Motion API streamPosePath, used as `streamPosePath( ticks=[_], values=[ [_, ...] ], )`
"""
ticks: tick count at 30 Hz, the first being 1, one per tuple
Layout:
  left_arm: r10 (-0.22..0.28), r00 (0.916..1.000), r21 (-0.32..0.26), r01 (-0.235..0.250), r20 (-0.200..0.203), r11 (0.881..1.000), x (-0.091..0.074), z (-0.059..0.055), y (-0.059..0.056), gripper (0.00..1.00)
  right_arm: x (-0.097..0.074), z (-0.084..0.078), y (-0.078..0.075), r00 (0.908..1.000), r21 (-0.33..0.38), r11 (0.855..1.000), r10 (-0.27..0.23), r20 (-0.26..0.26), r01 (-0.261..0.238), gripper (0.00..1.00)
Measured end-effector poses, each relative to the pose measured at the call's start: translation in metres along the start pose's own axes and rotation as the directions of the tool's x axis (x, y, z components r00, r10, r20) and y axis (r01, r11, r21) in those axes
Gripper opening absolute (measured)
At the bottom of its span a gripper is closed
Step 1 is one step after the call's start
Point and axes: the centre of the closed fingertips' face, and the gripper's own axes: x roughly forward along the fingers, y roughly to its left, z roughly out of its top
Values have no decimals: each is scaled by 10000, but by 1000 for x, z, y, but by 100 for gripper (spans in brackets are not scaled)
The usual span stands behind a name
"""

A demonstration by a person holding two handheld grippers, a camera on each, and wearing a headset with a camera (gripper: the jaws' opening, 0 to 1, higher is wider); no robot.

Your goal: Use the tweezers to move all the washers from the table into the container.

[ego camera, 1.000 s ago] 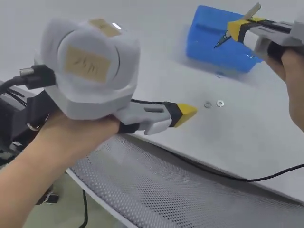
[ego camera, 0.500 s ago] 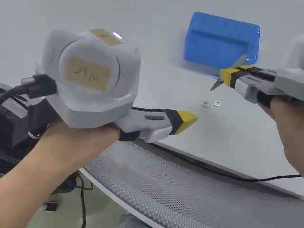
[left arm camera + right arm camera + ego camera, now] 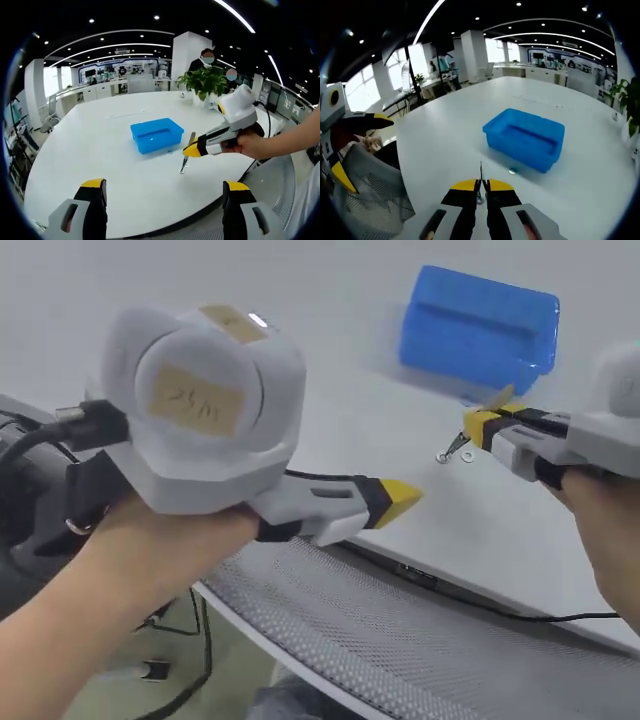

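Head view: left gripper [image 3: 395, 502] body covers part of white table [image 3: 520, 530]; jaw gap unreadable side-on. Right gripper [image 3: 478, 427] clamps tweezers [image 3: 458, 447], tip at two tiny silver washers [image 3: 467, 456] lying near blue container [image 3: 480, 330]; pinch unclear.
Left gripper view: own jaws wide apart, empty; washers mere speck under tweezers.
Right gripper view: jaws nearly closed on thin tweezers, tip hard to trace.

the left gripper [image 3: 164, 187] is held level in the left hand [image 3: 170, 540], jaws spread wide. the right gripper [image 3: 482, 426] is gripped by the right hand [image 3: 600, 515], jaws closed on the tweezers [image 3: 458, 447].
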Motion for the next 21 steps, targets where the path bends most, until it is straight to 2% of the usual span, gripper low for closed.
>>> streamPosePath(
  ticks=[5, 13, 21],
  values=[
    [53, 10000, 11, -53, 3, 10000, 0, -1, 2, 99, 1, 1, 2, 10000, -159, 9999, -15, -6, 15, 3],
    [82, 10000, 30, -82, -29, 10000, -1, -3, 4, 99, 0, -2, 3, 9999, -987, 9950, -153, -8, 152, 2],
    [0, 10000, 125, 1, -60, 9999, 0, -3, 1, 99, 3, -2, 1, 9997, -870, 9962, -122, -199, 104, 1]
  ],
)
